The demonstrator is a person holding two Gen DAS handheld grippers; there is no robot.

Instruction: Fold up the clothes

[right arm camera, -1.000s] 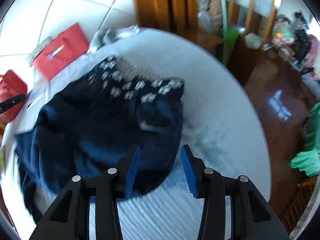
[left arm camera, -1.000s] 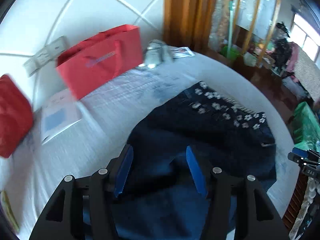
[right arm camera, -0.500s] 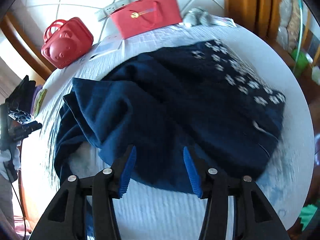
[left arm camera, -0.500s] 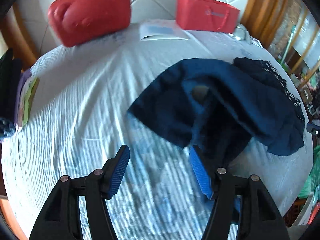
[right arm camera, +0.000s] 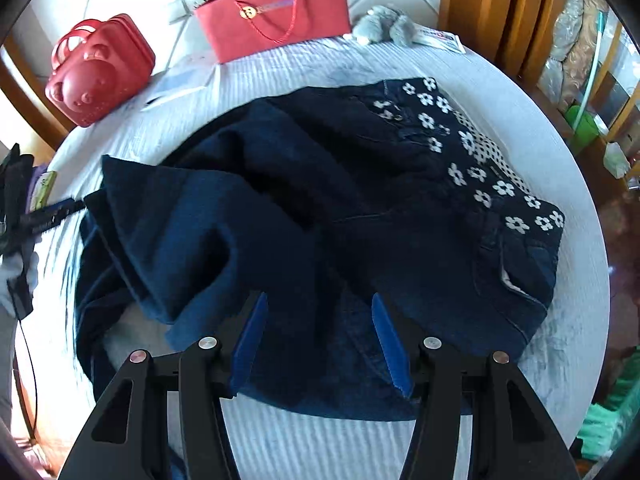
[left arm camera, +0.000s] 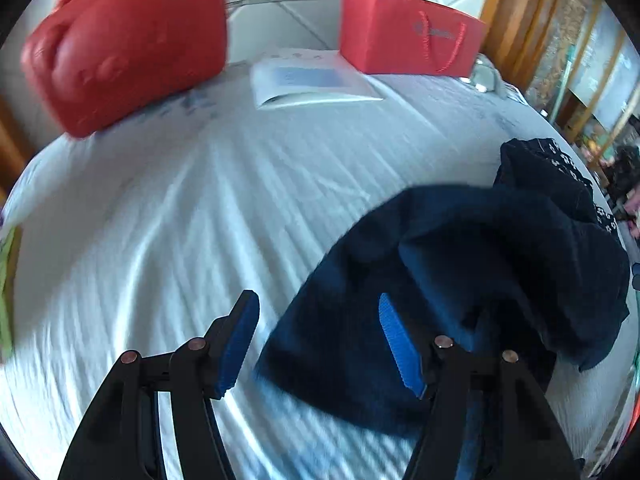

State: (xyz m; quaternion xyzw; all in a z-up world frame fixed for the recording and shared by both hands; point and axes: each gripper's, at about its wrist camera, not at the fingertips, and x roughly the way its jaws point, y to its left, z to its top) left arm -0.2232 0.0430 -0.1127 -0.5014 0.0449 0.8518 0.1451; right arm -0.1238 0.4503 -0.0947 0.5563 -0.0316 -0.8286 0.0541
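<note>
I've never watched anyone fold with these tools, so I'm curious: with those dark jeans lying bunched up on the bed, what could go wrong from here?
1. The jeans lie crumpled in overlapping layers, so the open right gripper might pinch several layers at once and fold them crooked.
2. The left gripper straddles the denim's edge; it may catch the white sheet too.
3. The picture is blurred with motion, so a hurried grab could miss.

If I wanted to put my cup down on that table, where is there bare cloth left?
The widest bare stretch of tablecloth lies between the red bear-shaped case and the dark jeans. A narrower strip runs along the near edge. The far edge is crowded: red paper bag, booklet, grey plush toy.
</note>
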